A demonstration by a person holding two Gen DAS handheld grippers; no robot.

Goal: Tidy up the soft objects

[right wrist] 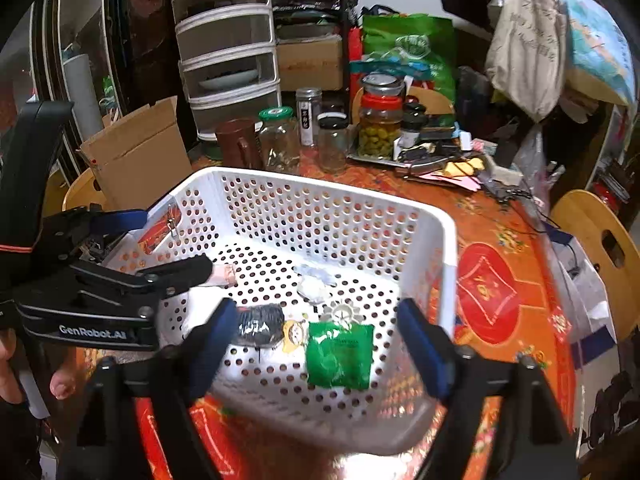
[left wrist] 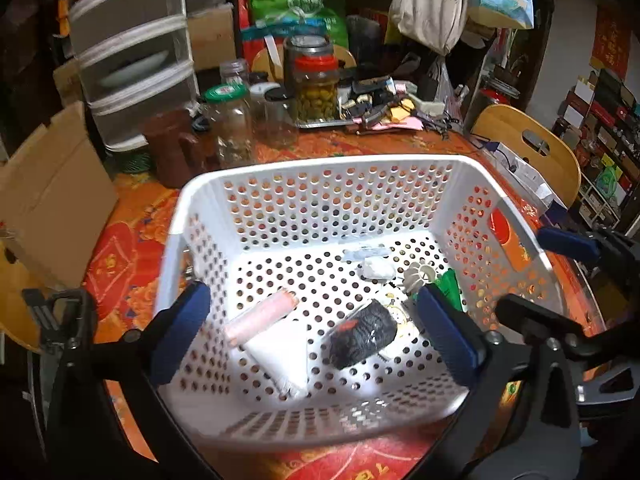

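Note:
A white perforated basket (left wrist: 320, 168) (right wrist: 444, 248) stands on the red patterned table. In it lie a pink roll (left wrist: 262, 316), a white roll (left wrist: 280, 356), a black bundle (left wrist: 362, 334) (right wrist: 260, 324), a green packet (right wrist: 340, 356) (left wrist: 450, 284), a small white wad (left wrist: 378, 268) (right wrist: 314, 288) and a white shuttlecock-like piece (left wrist: 418, 274) (right wrist: 344, 312). My left gripper (left wrist: 316, 332) is open and empty over the basket's near side. My right gripper (right wrist: 320, 346) is open and empty above the green packet. The left gripper's body (right wrist: 100, 288) shows at the left of the right wrist view.
Glass jars (left wrist: 232, 120) (right wrist: 280, 140), an olive jar (left wrist: 316, 88) (right wrist: 380, 124) and clutter fill the table's far side. A cardboard box (left wrist: 52, 192) (right wrist: 136, 152) stands at left, plastic drawers (right wrist: 228, 48) behind. A wooden chair (left wrist: 532, 148) (right wrist: 600, 240) is at right.

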